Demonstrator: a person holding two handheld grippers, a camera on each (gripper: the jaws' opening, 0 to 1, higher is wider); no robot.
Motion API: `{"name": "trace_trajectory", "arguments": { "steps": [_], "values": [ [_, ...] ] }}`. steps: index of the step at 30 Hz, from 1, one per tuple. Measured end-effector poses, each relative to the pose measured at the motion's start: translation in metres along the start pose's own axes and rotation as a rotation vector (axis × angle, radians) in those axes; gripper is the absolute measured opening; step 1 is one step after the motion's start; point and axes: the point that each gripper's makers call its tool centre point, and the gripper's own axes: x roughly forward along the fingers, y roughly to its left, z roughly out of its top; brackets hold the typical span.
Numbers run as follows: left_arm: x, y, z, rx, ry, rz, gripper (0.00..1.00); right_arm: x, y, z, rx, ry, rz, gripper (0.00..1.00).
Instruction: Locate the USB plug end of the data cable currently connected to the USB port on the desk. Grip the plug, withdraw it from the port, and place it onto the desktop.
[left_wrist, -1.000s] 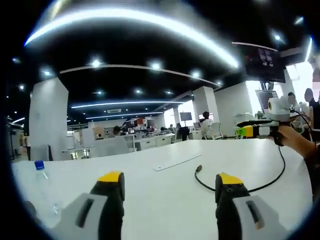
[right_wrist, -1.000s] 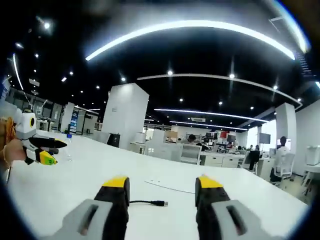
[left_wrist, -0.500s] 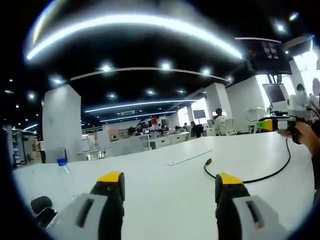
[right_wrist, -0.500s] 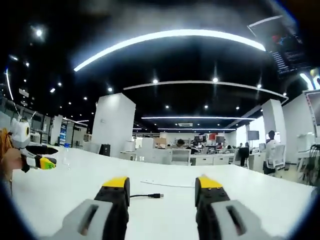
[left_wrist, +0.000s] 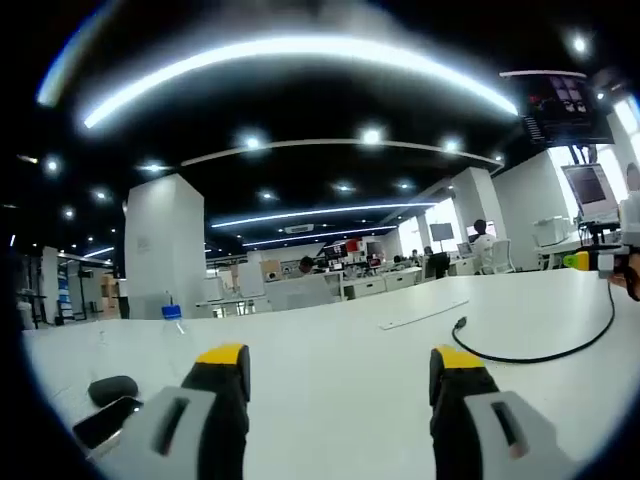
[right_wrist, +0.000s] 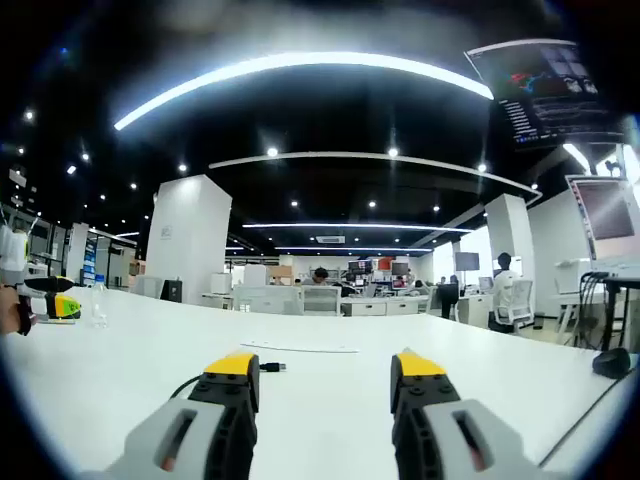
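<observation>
Open-plan office, wide white desk (right_wrist: 120, 350). USB plug (right_wrist: 272, 367) lying flat on it just beyond the right gripper (right_wrist: 325, 368), slightly toward its left jaw, long axis crosswise; well apart from the left gripper (left_wrist: 335, 362). Both spread open, empty.

A capped water bottle (left_wrist: 173, 312) stands near a dark phone (left_wrist: 107, 421).

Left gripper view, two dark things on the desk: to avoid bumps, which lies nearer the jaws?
The flat glossy slab; the rounded lump lies just beyond it.
</observation>
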Motion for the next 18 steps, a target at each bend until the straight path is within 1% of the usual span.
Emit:
{"name": "trace_trajectory", "arguments": {
  "steps": [4,5,11,18],
  "values": [
    [-0.001,0.003,-0.005,-0.061,-0.005,0.001,0.73,0.0,0.001,-0.009,0.019,0.011,0.001,0.53],
    [-0.001,0.001,-0.009,-0.072,0.003,-0.008,0.73,0.0,0.005,-0.016,0.038,0.031,0.018,0.53],
    [0.001,-0.014,-0.02,-0.087,0.019,-0.052,0.73,-0.001,0.013,-0.025,0.059,0.058,0.055,0.53],
    [0.003,-0.024,-0.028,-0.093,0.025,-0.091,0.73,-0.003,0.013,-0.028,0.062,0.06,0.057,0.53]
  ]
}}
